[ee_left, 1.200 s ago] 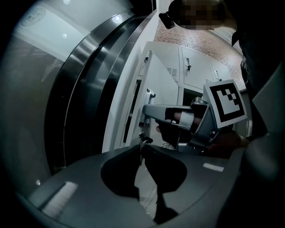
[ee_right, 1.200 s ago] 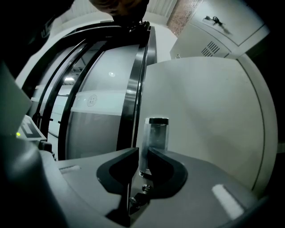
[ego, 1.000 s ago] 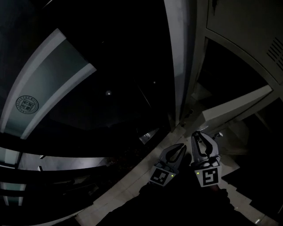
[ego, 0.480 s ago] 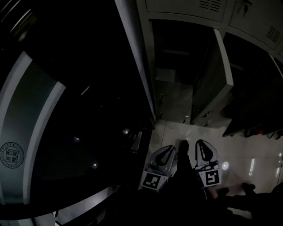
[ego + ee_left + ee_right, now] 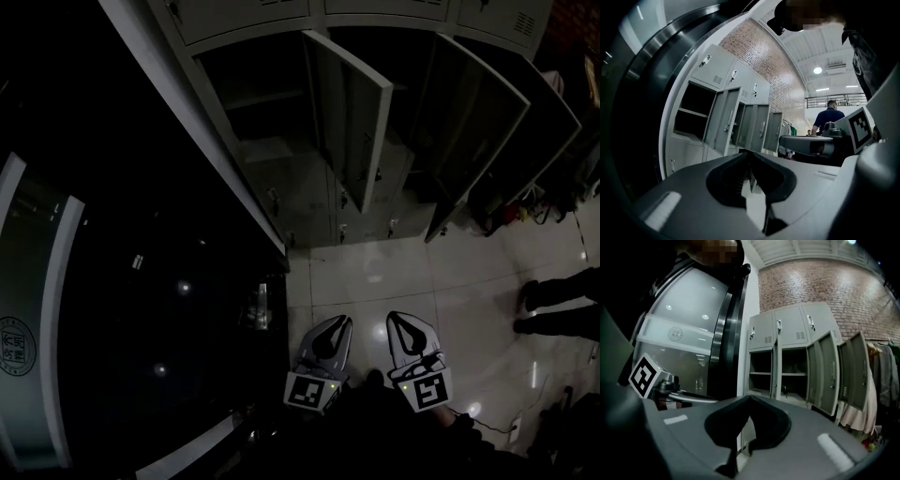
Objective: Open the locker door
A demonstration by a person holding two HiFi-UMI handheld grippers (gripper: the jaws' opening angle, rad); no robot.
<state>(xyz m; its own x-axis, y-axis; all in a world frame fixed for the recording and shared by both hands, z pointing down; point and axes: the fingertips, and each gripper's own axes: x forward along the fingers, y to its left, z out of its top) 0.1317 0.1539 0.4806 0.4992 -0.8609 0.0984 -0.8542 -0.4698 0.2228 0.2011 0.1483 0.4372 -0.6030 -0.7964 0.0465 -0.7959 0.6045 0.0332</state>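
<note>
A bank of grey metal lockers (image 5: pixel 309 187) stands ahead, beyond the tiled floor. Several middle doors hang open, among them one (image 5: pixel 354 112) near the centre and one (image 5: pixel 480 122) to its right. The top-row doors (image 5: pixel 787 326) are closed. Both grippers are held low over the floor, well short of the lockers and touching nothing. My left gripper (image 5: pixel 339 322) is shut and empty, with its tips meeting (image 5: pixel 749 153). Beside it my right gripper (image 5: pixel 397 319) is also shut with nothing between its jaws (image 5: pixel 749 397).
A dark curved glass wall (image 5: pixel 112 309) with a round emblem (image 5: pixel 13 343) fills the left side. A person's feet (image 5: pixel 553 309) stand on the tiles at the right. Clothes (image 5: pixel 876 380) hang right of the lockers. A person in a blue shirt (image 5: pixel 829 118) stands far off.
The head view has swung from the glass wall to face the lockers, which now show in full. The right gripper's jaws have closed. Both grippers stay low and side by side.
</note>
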